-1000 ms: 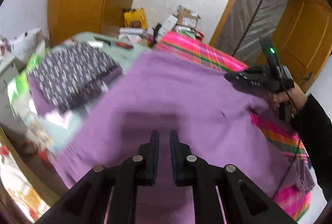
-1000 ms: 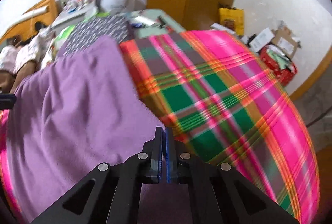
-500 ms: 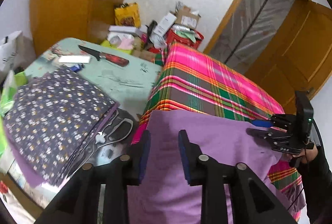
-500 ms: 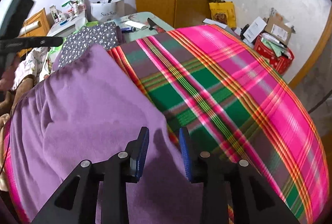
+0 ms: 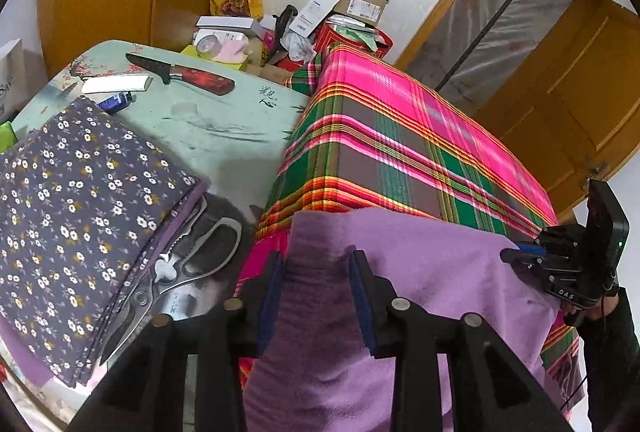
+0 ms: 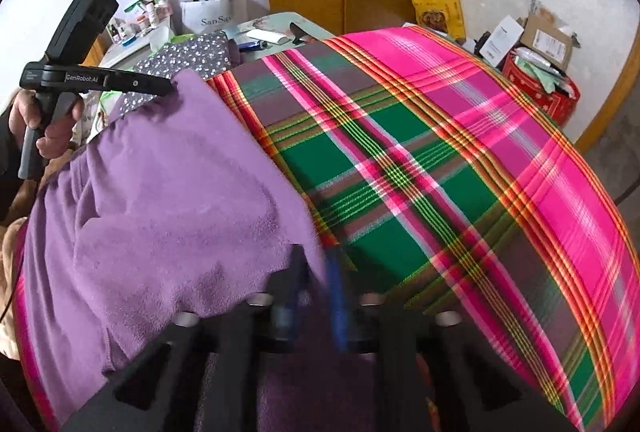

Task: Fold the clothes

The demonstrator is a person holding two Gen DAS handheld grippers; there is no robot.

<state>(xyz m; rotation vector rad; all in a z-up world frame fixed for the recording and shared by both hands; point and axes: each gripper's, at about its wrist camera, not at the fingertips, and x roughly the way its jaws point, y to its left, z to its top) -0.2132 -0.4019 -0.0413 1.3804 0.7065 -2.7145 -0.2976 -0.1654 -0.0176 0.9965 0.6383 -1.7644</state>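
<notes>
Purple fleece garment [image 5: 420, 272]: lies spread on the pink-and-green plaid cloth [image 5: 400, 136].
Change: both grippers let go its far edge.
Left gripper [image 5: 316, 296]: jaws apart, empty.
Right gripper [image 6: 316, 296]: jaws parted, blurred.
Meaning: probably a fold just laid.

Purple garment [image 5: 420, 272]: soft matt fleece-like cloth, slightly napped; plaid cover [image 5: 400, 152] under it: smooth woven cloth, faint sheen. Floral fabric stack [image 5: 80, 200]: flat matt cotton-like cloth; shears [image 5: 188, 264] beside it: bright polished metal; knife [image 5: 180, 74]: glossy red wood-look handle. Left tongs [image 5: 316, 272] and right tongs [image 6: 316, 272]: matt black plastic, blue pads; doors [image 5: 560, 92]: glossy varnished wood.
</notes>
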